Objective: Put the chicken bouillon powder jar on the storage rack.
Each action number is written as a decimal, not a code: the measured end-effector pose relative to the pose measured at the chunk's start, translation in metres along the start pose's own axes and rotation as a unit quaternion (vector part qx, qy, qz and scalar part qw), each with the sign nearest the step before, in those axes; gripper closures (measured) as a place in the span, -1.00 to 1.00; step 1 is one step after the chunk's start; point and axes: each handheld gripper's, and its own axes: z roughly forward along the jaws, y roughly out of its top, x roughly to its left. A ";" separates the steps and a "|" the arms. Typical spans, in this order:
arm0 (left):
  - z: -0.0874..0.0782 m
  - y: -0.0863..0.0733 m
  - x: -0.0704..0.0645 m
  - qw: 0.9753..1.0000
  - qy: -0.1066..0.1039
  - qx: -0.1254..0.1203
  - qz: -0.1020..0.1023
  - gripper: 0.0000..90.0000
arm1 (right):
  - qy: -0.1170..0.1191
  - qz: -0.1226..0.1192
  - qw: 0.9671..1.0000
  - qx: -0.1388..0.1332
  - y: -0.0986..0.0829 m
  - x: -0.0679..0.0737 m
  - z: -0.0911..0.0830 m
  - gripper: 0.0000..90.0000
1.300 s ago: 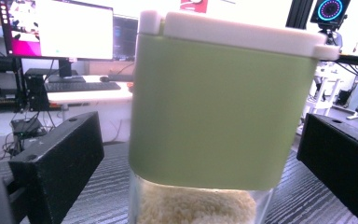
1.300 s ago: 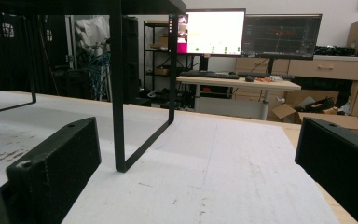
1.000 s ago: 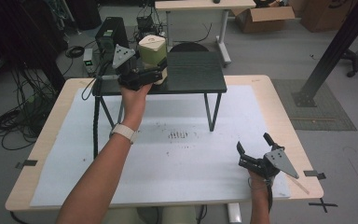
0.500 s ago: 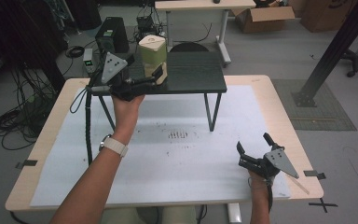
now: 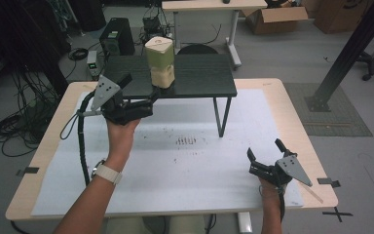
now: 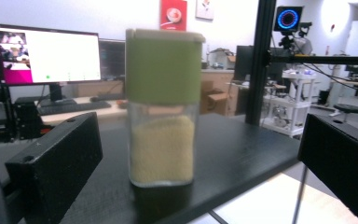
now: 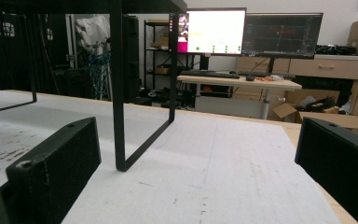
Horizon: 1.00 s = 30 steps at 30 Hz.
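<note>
Jar [image 6: 162, 107] of yellow grains stands upright on the black shelf [image 5: 199, 80], ungrasped. Left claw [image 5: 148, 100] spread, aimed at it, just short. Right claw [image 5: 263, 158] spread, idle on the worktop [image 5: 253, 122]. Grasp outstanding.

One green-lidded jar [image 5: 159, 62] of yellow grain, one black raised shelf [image 5: 204, 78], one wooden table [image 5: 292, 117] covered by one white sheet [image 5: 195, 170], two grippers, the left [image 5: 148, 101] and the right [image 5: 263, 157], and one watch [image 5: 107, 172] worn at the left wrist are counted.
</note>
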 end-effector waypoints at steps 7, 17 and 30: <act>-0.021 -0.008 0.005 1.000 -0.014 -0.006 -0.010 -0.99 | 0.000 0.000 1.000 0.000 0.000 0.000 0.000 -1.00; -0.051 -0.030 0.016 1.000 -0.009 -0.012 -0.022 -0.99 | 0.000 -0.002 1.000 -0.001 0.000 0.000 0.000 -1.00; -0.085 -0.043 0.030 0.999 0.003 -0.042 -0.015 -0.99 | 0.000 -0.003 1.000 0.001 0.000 0.001 0.000 -1.00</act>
